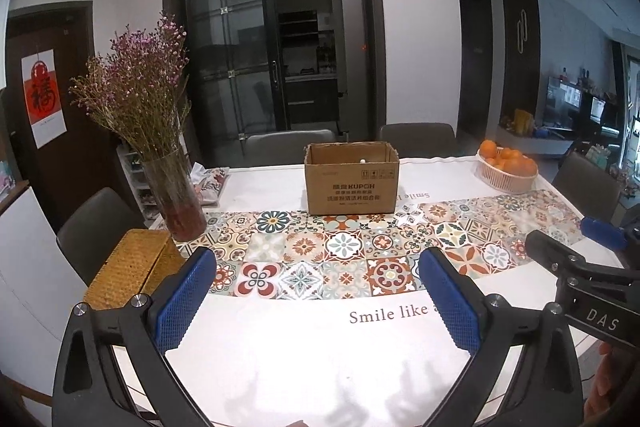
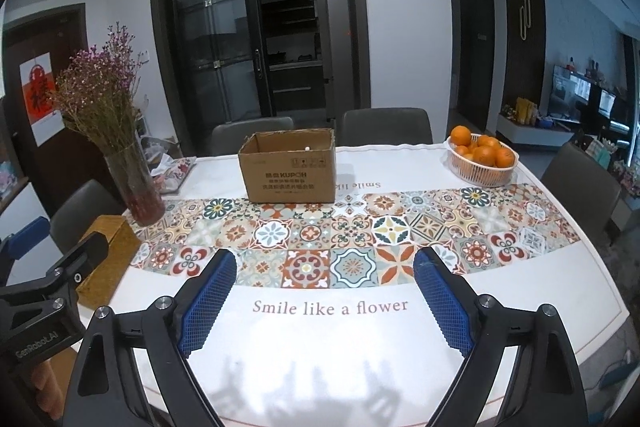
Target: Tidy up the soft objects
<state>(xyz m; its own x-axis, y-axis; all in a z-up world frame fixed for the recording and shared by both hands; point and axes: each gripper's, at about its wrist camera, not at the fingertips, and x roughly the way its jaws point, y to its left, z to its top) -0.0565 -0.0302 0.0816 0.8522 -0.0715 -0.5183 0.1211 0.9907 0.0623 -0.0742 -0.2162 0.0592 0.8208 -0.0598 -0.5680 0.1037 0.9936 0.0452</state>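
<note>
White cloth with a tiled band covers the surface (image 2: 360,347), and dark glass doors (image 1: 240,59) are seen behind it. An open cardboard box (image 1: 352,183) is set near the far edge, on the band; a small white thing is glimpsed inside, too small to identify. A floral soft item (image 1: 212,183) is laid at the far left, just behind a vase (image 1: 176,195) of dried flowers. A woven box (image 1: 128,267) is placed at the left edge, and a basket (image 2: 482,173) of oranges at the far right. The left gripper (image 1: 316,303) and right gripper (image 2: 326,303) are held wide apart above the near cloth, with nothing between their blue pads.
</note>
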